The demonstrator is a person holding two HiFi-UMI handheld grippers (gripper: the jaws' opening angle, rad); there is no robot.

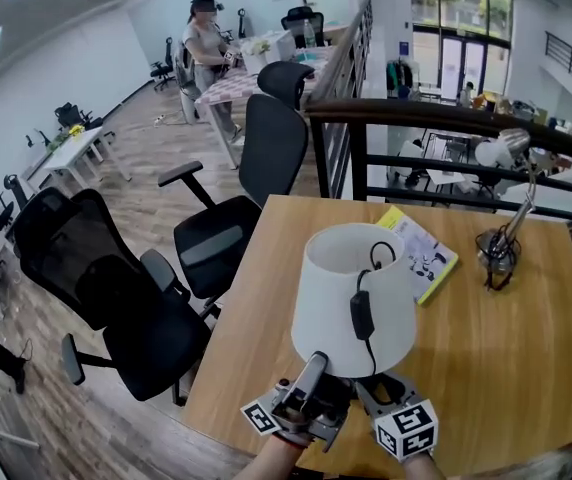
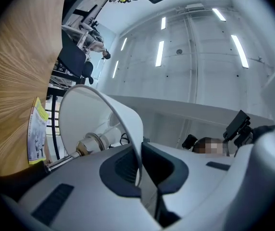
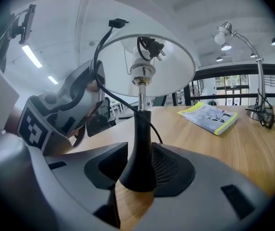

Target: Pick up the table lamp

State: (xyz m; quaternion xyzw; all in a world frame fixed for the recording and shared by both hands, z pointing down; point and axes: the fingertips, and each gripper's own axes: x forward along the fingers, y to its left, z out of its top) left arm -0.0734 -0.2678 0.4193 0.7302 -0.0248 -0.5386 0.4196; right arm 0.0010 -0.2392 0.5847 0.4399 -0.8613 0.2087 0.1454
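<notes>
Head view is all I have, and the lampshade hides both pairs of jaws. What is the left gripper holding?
Observer: The left gripper is shut on the lampshade, with the thin rim pinched between its pads.
Operator: And the right one?
Observer: The right gripper is closed on the lamp's black base, just where it flares out.
Operator: Is the cord plugged in anywhere?
Observer: No. Its plug sits loose up inside the shade.
</notes>
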